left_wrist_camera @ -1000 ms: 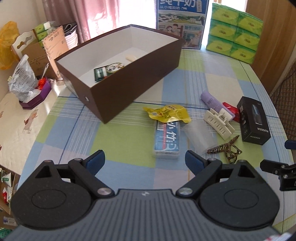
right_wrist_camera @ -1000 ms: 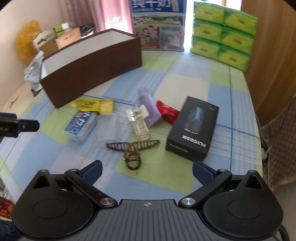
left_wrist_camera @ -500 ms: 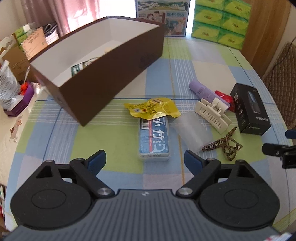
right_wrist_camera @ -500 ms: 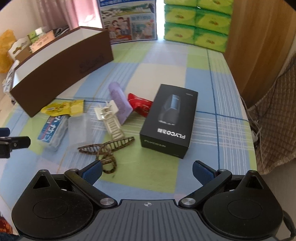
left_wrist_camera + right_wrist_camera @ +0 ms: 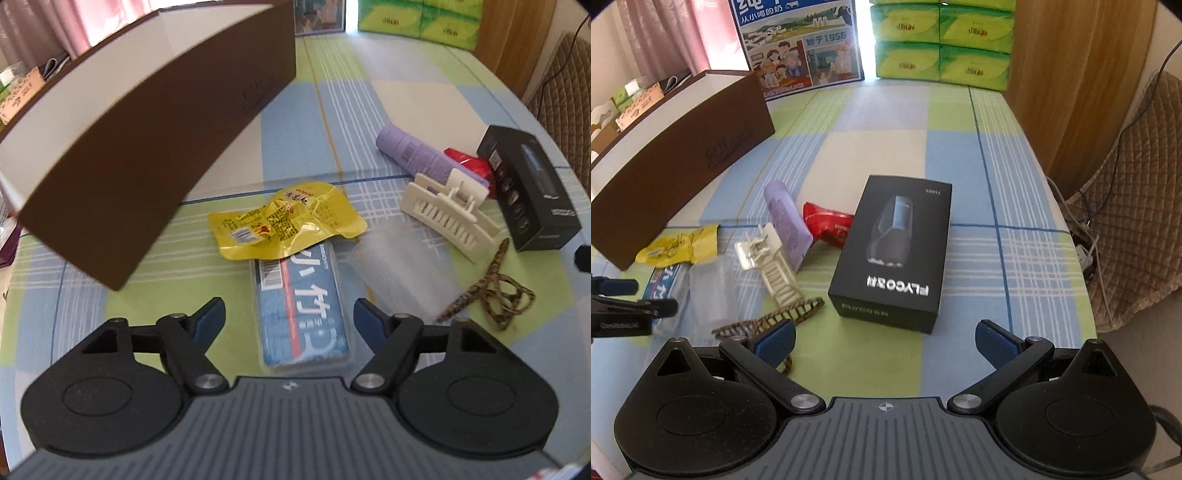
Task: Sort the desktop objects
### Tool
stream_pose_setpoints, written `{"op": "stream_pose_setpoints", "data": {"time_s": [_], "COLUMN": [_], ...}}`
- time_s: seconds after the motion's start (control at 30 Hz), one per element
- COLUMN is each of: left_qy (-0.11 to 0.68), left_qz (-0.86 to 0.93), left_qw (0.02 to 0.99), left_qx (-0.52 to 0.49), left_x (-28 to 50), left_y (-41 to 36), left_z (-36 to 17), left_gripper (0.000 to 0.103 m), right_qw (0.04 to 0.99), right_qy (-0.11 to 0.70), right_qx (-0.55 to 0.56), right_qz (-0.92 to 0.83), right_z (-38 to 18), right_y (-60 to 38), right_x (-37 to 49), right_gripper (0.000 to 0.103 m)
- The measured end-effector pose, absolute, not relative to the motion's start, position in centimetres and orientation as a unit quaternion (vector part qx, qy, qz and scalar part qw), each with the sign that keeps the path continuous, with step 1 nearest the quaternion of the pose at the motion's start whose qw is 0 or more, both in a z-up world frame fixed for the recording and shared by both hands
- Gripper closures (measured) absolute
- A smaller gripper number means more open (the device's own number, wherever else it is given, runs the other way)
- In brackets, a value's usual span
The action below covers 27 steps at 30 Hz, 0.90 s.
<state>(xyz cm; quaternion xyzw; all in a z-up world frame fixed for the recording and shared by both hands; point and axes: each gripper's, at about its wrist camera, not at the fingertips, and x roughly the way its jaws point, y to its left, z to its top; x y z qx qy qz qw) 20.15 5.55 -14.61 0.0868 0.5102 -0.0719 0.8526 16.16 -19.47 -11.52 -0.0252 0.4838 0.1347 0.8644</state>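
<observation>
My left gripper (image 5: 289, 320) hangs over a blue flat pack (image 5: 303, 310) lying lengthwise between its jaws; the jaws are closing and the pads stand clear of it. A yellow snack packet (image 5: 288, 219) overlaps the pack's far end. A clear plastic case (image 5: 399, 273) lies right of it, then a cream hair claw (image 5: 447, 218), a lilac tube (image 5: 417, 155), a red item (image 5: 469, 164) and a brown patterned hair clip (image 5: 495, 299). My right gripper (image 5: 884, 339) is open just in front of the black FLYCO box (image 5: 897, 251), nothing between its fingers. The brown box (image 5: 147, 122) stands at the back left.
A milk carton poster (image 5: 798, 48) and stacked green tissue packs (image 5: 942, 40) line the table's far edge. A wooden panel and a padded chair (image 5: 1134, 206) stand to the right. Open checked cloth (image 5: 886, 147) lies between the black box and the far edge.
My left gripper has come down and forward over the blue pack, and its jaws have narrowed. My right gripper has drifted closer to the black box, still wide.
</observation>
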Motion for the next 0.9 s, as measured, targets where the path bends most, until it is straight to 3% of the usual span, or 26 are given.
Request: {"op": "stream_pose_setpoints", "data": {"time_s": [0.23,0.47,0.53,0.57,0.6,0.9], "left_qy": [0.516,0.513,0.515,0.517,0.518,0.533], "left_qz": [-0.085,-0.088,-0.085,-0.083,-0.082,-0.077], "left_qw": [0.848,0.851,0.85,0.85,0.849,0.841], "left_qx": [0.078,0.07,0.066,0.064,0.063,0.059], "left_x": [21.1,20.7,20.3,20.0,19.7,16.8], "left_y": [5.6,6.5,7.1,7.4,7.8,10.2], "left_z": [-16.3,-16.2,-16.1,-16.1,-16.0,-15.7], "left_gripper": [0.045,0.046,0.047,0.047,0.047,0.047], "right_qw": [0.872,0.871,0.87,0.87,0.866,0.844], "right_qy": [0.473,0.478,0.478,0.478,0.482,0.518], "right_qx": [-0.028,-0.05,-0.059,-0.066,-0.067,-0.072], "right_qz": [0.12,0.104,0.106,0.104,0.11,0.118], "right_z": [-12.3,-14.3,-14.9,-15.2,-15.4,-15.1], "right_y": [-18.3,-17.3,-17.3,-17.4,-17.7,-21.2], "right_x": [18.9,21.8,22.2,22.3,22.3,20.8], "right_gripper": [0.002,0.003,0.006,0.018,0.023,0.025]}}
